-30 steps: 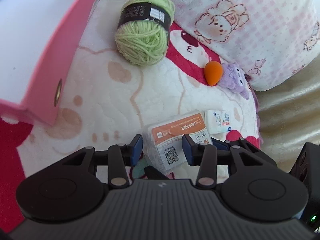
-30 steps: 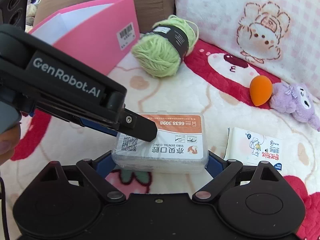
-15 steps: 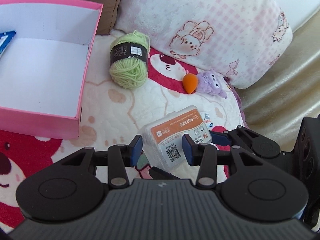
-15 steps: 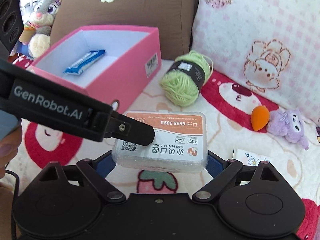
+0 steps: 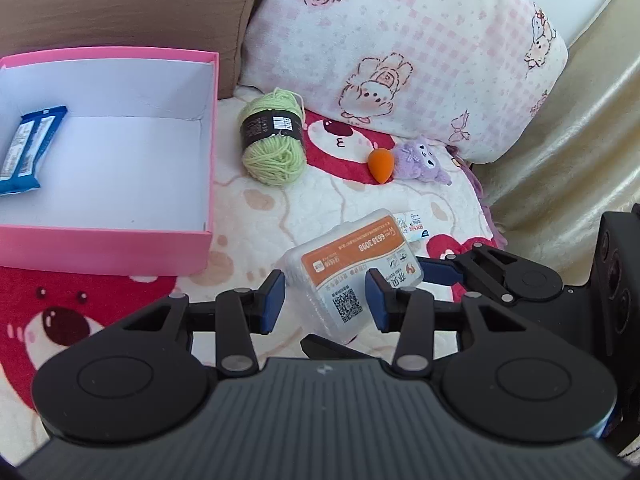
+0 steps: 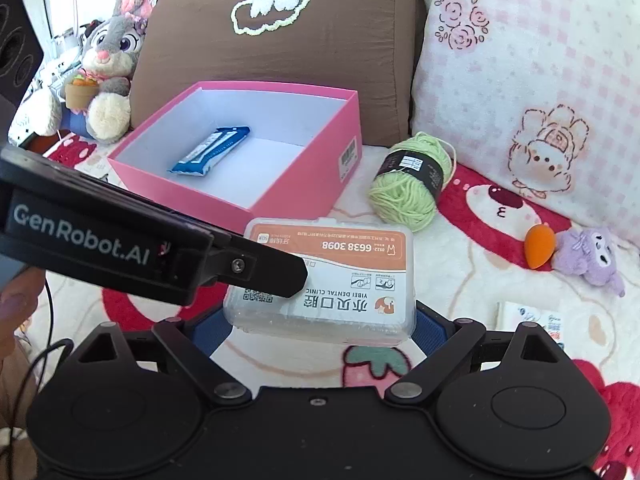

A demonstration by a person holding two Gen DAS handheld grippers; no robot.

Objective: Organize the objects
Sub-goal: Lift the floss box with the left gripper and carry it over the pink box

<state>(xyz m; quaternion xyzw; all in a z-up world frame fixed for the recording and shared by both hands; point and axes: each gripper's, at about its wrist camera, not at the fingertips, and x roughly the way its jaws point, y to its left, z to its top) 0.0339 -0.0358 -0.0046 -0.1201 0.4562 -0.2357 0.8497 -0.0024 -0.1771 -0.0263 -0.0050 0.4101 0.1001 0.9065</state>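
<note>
A clear plastic box with an orange dental-clinic label (image 6: 332, 280) is held in the air above the blanket. My right gripper (image 6: 320, 326) is shut on its long ends. My left gripper (image 5: 326, 300) also holds the box (image 5: 352, 268), one finger over its top and one under it; that finger (image 6: 256, 268) crosses the right wrist view. The open pink box (image 6: 312, 184) stands to the left with a blue snack packet (image 6: 210, 152) inside; it also shows in the left wrist view (image 5: 104, 246).
A green yarn ball (image 6: 408, 184), an orange sponge egg (image 6: 540, 246), a purple plush (image 6: 588, 256) and a small tissue packet (image 6: 536, 320) lie on the blanket. A brown cushion (image 6: 280, 40), a pink pillow (image 6: 540, 60) and a rabbit plush (image 6: 108, 64) stand behind.
Both grippers have lifted the plastic box up off the blanket and drawn back, so the pink box and its blue packet have come into full view.
</note>
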